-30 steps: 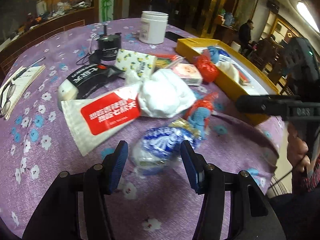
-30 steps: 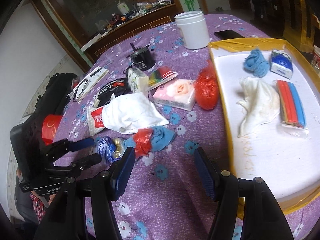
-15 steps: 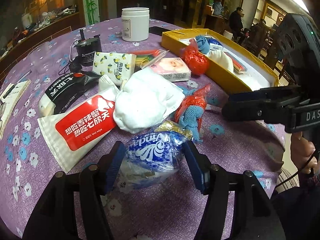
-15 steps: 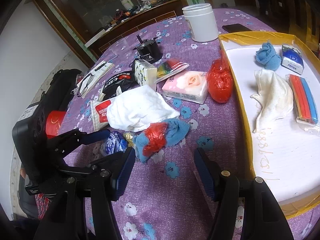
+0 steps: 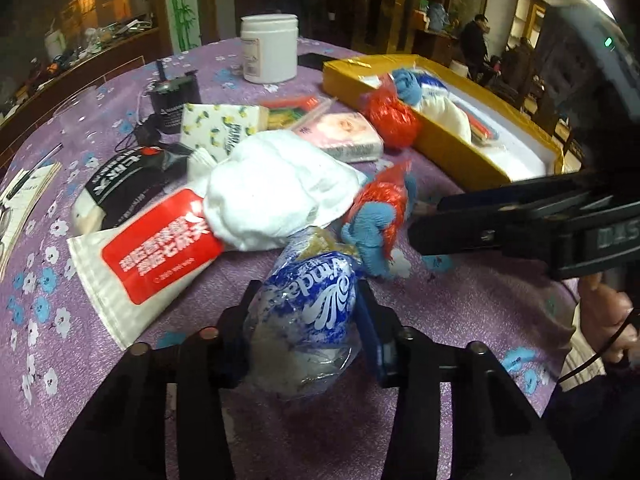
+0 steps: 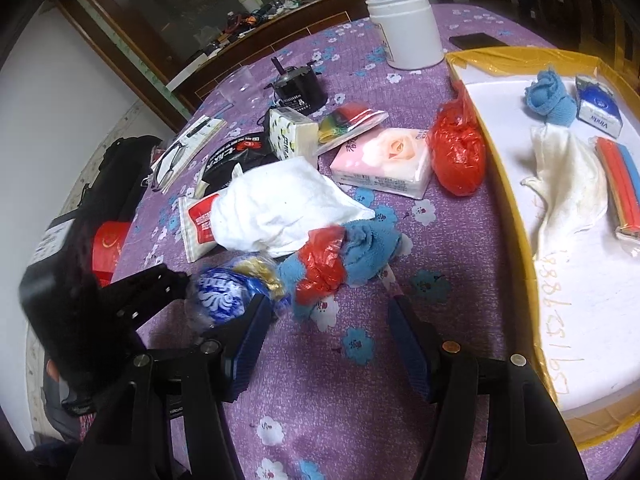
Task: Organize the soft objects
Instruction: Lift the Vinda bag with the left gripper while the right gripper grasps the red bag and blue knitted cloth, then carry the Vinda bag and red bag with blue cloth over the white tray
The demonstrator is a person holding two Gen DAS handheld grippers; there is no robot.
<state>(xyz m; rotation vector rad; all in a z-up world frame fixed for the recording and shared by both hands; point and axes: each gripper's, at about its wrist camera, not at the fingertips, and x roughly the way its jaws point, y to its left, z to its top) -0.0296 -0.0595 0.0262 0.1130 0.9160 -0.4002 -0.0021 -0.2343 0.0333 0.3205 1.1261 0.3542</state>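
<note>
handling note: blue tissue pack at the left gripper

the left gripper point(image 5: 304, 320) has its jaws closed in against both sides of the blue pack point(image 5: 308, 304), a crinkled plastic-wrapped tissue bundle. the pack sits on the purple cloth point(image 5: 460, 320), just in front of the white towel point(image 5: 276, 192) and touching the blue-and-red bundle point(image 5: 380, 216) on the towel's tray side. whether the pack is lifted off the cloth cannot be told.

expected handling: light, soft, compressible. the film wrap is likely slippery and will crease under pressure. grip across the full middle of the pack, not the loose film ends, which would probably slide out.

the right gripper point(image 6: 328, 328) is wide open and holds nothing; it points at the blue-and-red bundle, on the near side of the towel.

the yellow tray point(image 6: 516, 208) lies well to the far side of the towel from the left gripper and already holds other soft items.
</note>
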